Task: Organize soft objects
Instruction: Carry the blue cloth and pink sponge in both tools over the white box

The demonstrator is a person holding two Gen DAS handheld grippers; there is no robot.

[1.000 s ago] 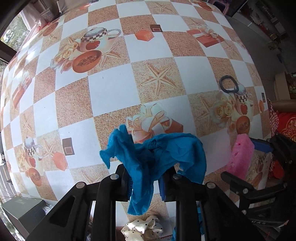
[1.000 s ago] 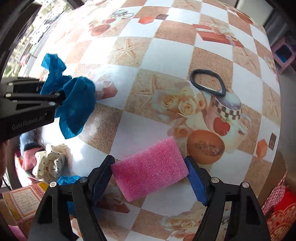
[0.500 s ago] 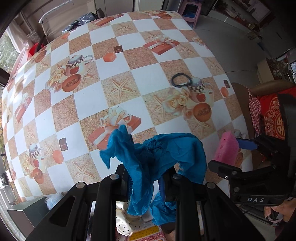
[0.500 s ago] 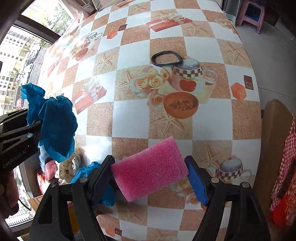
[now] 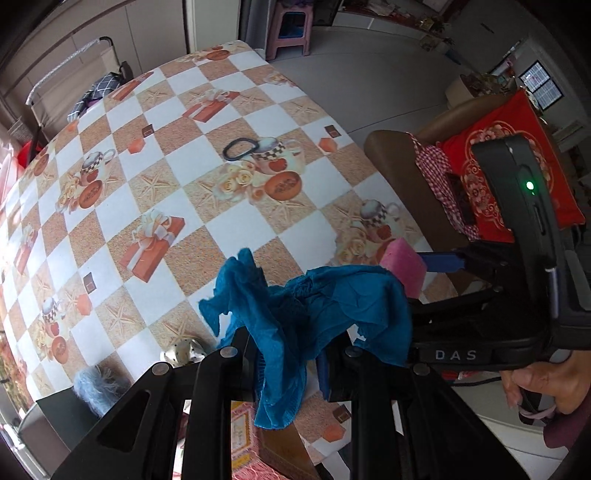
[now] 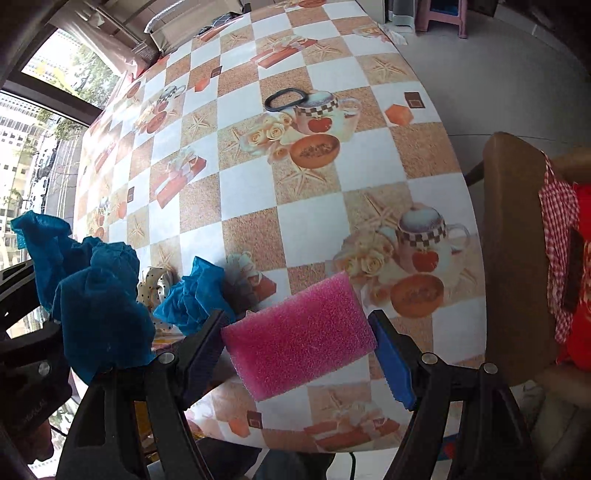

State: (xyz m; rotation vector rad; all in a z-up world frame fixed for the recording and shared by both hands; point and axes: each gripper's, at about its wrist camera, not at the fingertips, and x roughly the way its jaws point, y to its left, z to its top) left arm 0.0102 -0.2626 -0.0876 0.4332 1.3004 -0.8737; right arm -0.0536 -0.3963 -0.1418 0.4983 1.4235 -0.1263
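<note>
Both claws have risen well above the counter [image 6: 317, 229]. The left claw [image 5: 284, 363] stays clamped on the blue cloth [image 5: 314, 314]; the right claw [image 6: 297, 343] grips the pink sponge [image 6: 297, 336]. Both items are airborne, ready for transfer.

ahead of the tool spreads a table [image 5: 229, 236] under a checkered cloth printed with starfish, gift boxes and teacups. off to the right stands a brown chair [image 6: 517, 236] draped with a red-checked cloth [image 6: 557, 236] and a red cushion [image 5: 517, 147]. far ahead, past the table's end, sits a pink plastic stool [image 5: 290, 26] on the grey floor [image 5: 388, 81].
</note>
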